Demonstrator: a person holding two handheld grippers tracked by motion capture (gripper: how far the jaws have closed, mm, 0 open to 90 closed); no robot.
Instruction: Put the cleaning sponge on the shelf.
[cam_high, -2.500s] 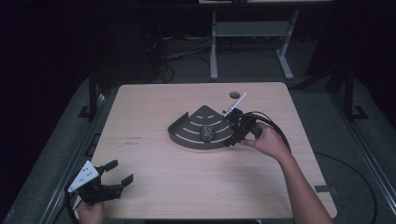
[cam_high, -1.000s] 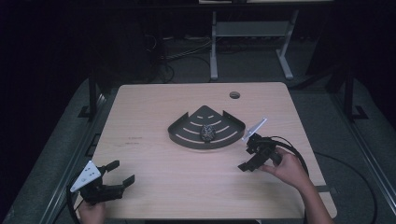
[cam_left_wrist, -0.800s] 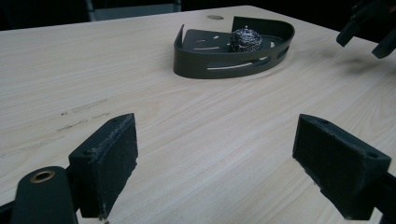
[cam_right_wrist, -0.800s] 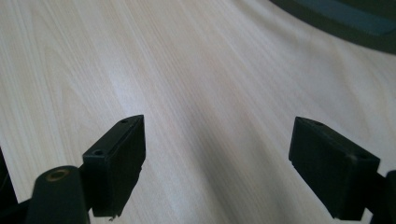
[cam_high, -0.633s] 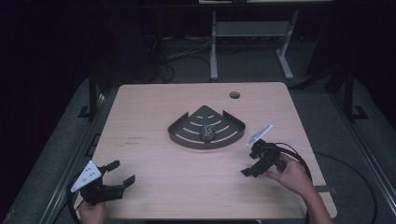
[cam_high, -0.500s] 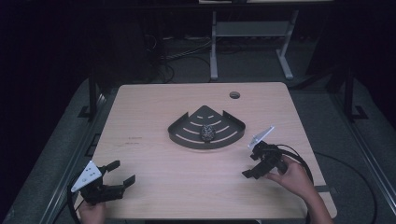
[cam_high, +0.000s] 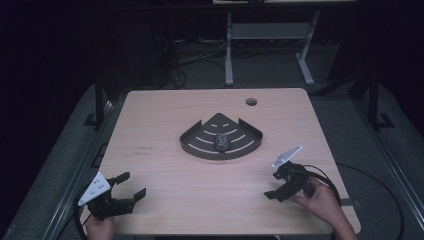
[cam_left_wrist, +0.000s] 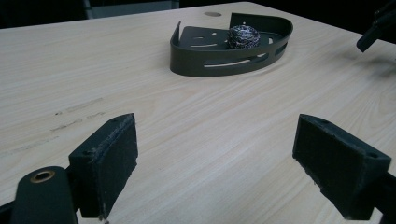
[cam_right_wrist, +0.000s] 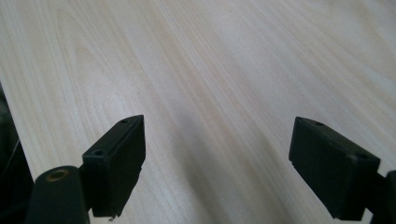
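A dark quarter-round slotted tray (cam_high: 200, 138) lies at the table's middle, and a steel-wool scrubber ball (cam_high: 221, 142) rests inside it. My left gripper (cam_high: 131, 184) hovers at the near left corner, open, with nothing between its jaws. From the left gripper view (cam_left_wrist: 215, 154) the tray's wall (cam_left_wrist: 219, 63) and the scrubber (cam_left_wrist: 243, 36) lie ahead, well beyond the pads. My right gripper (cam_high: 273, 185) is held at the near right, apart from the tray, and is open. The right gripper view (cam_right_wrist: 217, 158) has bare wood between the wide-spread pads.
A round cable hole (cam_high: 251, 101) sits near the table's far edge. A pale metal stand (cam_high: 265, 35) and cables are on the dark floor beyond. In the left gripper view, the other gripper (cam_left_wrist: 378, 25) shows at the top right.
My right gripper has drawn back from the tray to the near right of the table, open, with the scrubber staying in the tray. The left gripper has not moved.
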